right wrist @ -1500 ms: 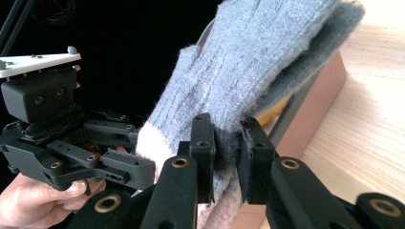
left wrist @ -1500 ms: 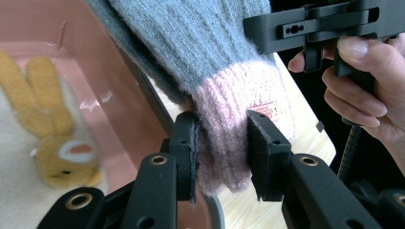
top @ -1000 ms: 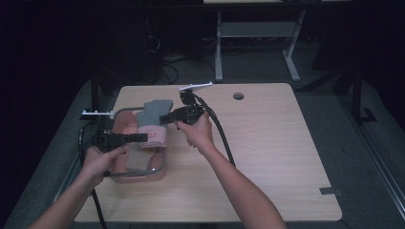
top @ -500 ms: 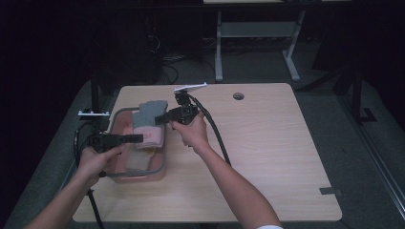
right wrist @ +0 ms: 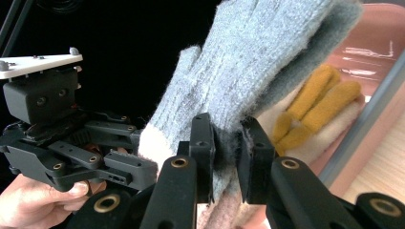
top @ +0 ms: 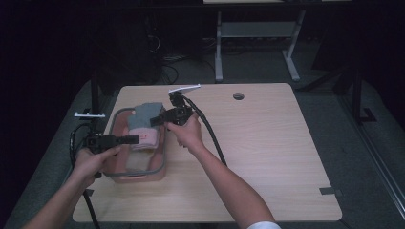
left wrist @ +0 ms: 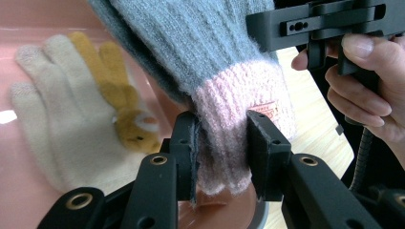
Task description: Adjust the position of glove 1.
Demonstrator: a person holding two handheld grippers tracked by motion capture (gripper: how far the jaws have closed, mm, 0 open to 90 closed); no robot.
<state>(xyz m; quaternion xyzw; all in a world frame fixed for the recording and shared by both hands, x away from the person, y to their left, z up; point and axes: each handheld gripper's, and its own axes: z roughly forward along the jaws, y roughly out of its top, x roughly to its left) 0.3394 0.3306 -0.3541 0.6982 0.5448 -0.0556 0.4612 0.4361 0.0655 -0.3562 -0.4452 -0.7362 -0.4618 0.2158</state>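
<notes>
A grey knitted glove [top: 145, 116] [left wrist: 200, 43] [right wrist: 258, 62] with a pink cuff [top: 144, 137] [left wrist: 239, 109] hangs over a pink bin [top: 116, 174]. My left gripper [top: 135, 139] [left wrist: 220, 143] is shut on the pink cuff. My right gripper [top: 154, 121] [right wrist: 225, 143] is shut on the grey edge of the same glove, so both hold it above the bin. A cream glove [left wrist: 52, 114] [right wrist: 305, 138] with mustard fingers [left wrist: 114, 81] [right wrist: 320, 93] lies in the bin underneath.
The bin stands at the left part of the light wooden table [top: 267, 143], which has a round cable hole [top: 238, 96] near its far edge. The right gripper's black cable [top: 210, 136] trails along the forearm. A metal desk frame [top: 258, 33] stands on the dark floor behind.
Both grippers have shifted slightly left and toward the person with the grey glove held between them; the glove stays lifted over the bin.
</notes>
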